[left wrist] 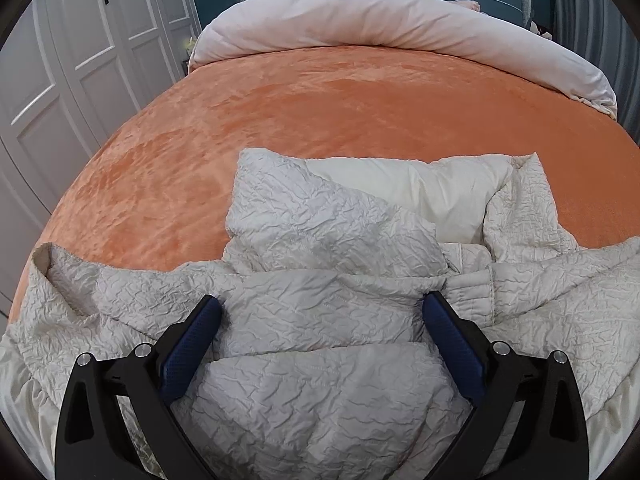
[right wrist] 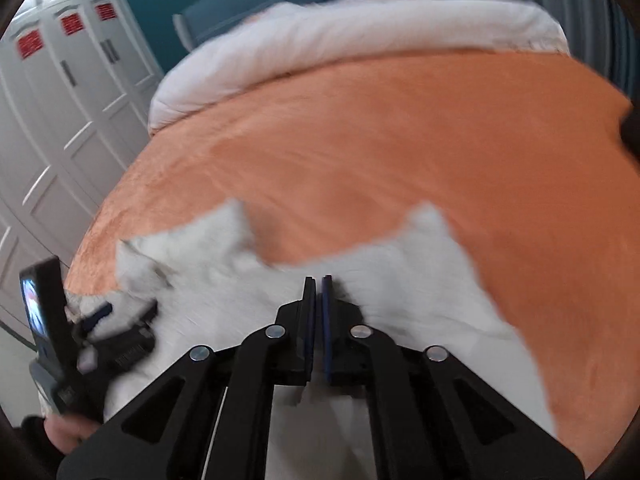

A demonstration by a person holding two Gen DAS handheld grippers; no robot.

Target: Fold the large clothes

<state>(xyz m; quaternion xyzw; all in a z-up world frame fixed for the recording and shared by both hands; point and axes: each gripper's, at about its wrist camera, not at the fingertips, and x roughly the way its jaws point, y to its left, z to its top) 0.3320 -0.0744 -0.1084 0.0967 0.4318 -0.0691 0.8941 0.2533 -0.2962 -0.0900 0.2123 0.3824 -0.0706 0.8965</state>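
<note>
Left wrist view, nearest: left claw is held spread wide, blue pads resting on either side of a bunched ridge of cloth without pinching it.
Garment: a cream quilted jacket is spread crumpled along the near part of the bed, lining exposed at the far middle, a sleeve trailing to the left.
Handling: it is judged soft, puffy and light, with a slick shell; a seam, cuff or hem would be held more surely than a padded panel.
Open room: much bare orange cover is left beyond the jacket, up to the rolled duvet; a wardrobe stands close on the left.
Right wrist view, nearest: right claw is seen pressed together; whether cloth is caught cannot be told through the blur.
Garment here: the jacket lies under and ahead of the claw.
Left edge: the left claw sits on the jacket.
</note>
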